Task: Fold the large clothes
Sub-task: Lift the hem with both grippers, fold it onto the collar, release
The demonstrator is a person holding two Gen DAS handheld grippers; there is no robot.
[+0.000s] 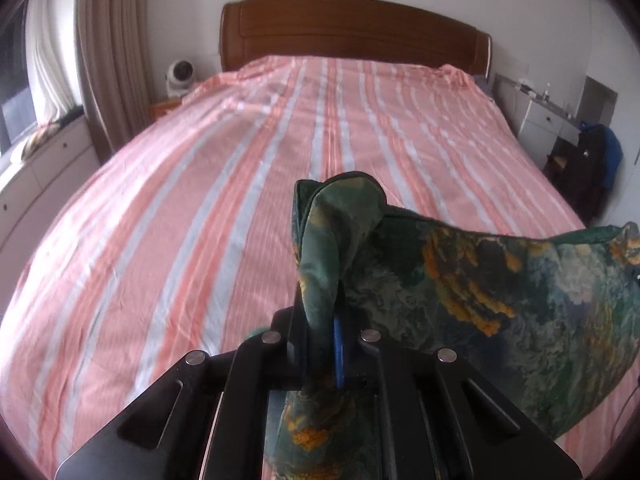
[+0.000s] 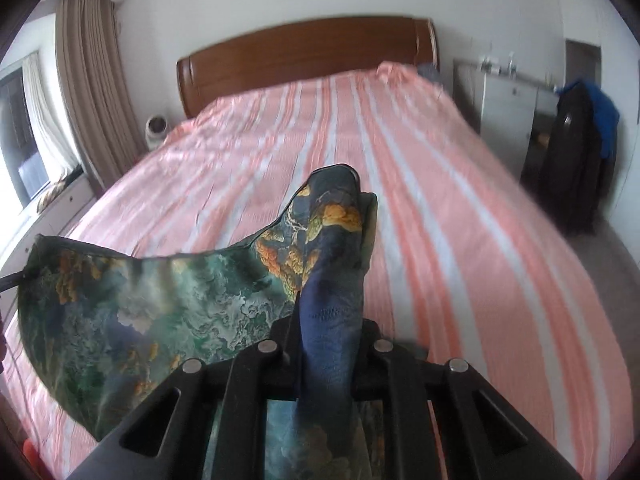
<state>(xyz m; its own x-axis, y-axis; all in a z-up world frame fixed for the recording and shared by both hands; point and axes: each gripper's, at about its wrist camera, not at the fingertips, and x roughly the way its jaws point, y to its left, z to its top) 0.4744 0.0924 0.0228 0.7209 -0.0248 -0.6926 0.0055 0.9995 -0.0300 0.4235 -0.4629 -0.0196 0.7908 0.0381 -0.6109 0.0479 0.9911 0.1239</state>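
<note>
My left claw (image 1: 320,344) is clamped on one corner of the green printed garment (image 1: 500,280); my right claw (image 2: 328,344) is clamped on the opposite corner. Garment's long axis runs L–R btwn both claws: top edge spans from lower centre to the right edge of the left view, and to the left edge of the right view. It hangs above the striped bed (image 1: 200,200), w/ the headboard (image 1: 352,32) at upper centre. Judgement: next move is forward lay-down; both claws equally near.
</note>
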